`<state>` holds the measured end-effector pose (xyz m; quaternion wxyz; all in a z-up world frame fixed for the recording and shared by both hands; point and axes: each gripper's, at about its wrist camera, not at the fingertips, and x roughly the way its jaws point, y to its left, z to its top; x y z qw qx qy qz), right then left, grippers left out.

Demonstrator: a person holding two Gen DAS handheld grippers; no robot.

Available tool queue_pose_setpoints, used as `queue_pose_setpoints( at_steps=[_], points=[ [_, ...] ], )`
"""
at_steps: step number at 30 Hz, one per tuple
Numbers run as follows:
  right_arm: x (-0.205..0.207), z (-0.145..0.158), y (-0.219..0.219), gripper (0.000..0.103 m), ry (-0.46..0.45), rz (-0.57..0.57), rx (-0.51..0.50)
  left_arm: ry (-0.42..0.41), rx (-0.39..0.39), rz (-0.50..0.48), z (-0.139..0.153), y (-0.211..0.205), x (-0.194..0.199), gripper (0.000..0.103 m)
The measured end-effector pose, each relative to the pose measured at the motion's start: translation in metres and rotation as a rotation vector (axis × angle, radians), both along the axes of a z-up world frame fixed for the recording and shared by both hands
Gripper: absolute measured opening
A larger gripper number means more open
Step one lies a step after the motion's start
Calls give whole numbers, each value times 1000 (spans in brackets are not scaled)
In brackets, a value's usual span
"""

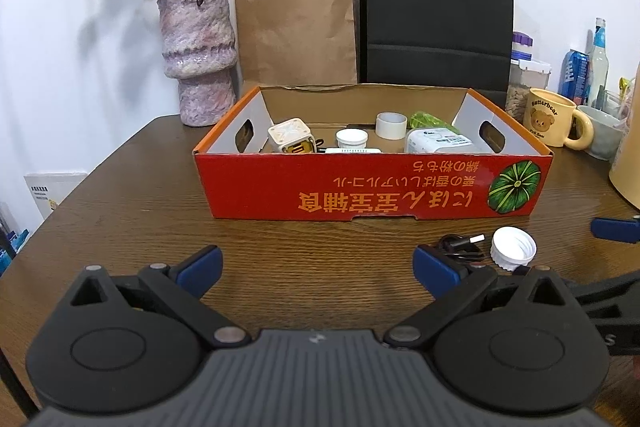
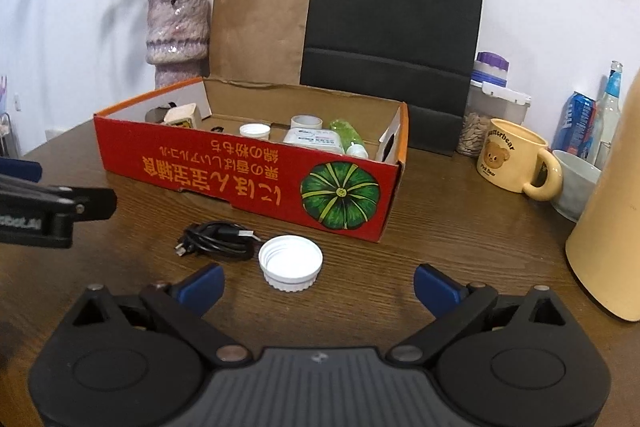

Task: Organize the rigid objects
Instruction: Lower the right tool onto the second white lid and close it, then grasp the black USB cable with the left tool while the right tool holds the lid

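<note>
The left gripper (image 1: 318, 267) hangs released over bare table (image 1: 132, 195), holding nothing. To its right the coiled black cable (image 2: 218, 237) lies just beside the upturned white cap (image 2: 290, 262) — a closing jaw could likely snag it. The right gripper (image 2: 319, 285) gapes empty near the cap. Beyond stands the red box (image 2: 248, 179) wall; the mug (image 2: 516, 161) crowds the far right.
</note>
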<state>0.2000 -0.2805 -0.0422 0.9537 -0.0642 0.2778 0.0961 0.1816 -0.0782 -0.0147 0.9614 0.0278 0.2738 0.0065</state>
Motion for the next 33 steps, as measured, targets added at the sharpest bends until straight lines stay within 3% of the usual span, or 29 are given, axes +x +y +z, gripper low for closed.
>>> queue_pose_setpoints(
  at_steps=[14,19,33],
  points=[
    [37,-9,7,67,70,38,20,5,-7,4,-1,2,4,103],
    [37,-8,7,40,71,58,42,6,-7,5,-1,2,4,103],
    [29,-1,0,40,12,26,56,8,-6,7,-1,1,6,103]
  ],
)
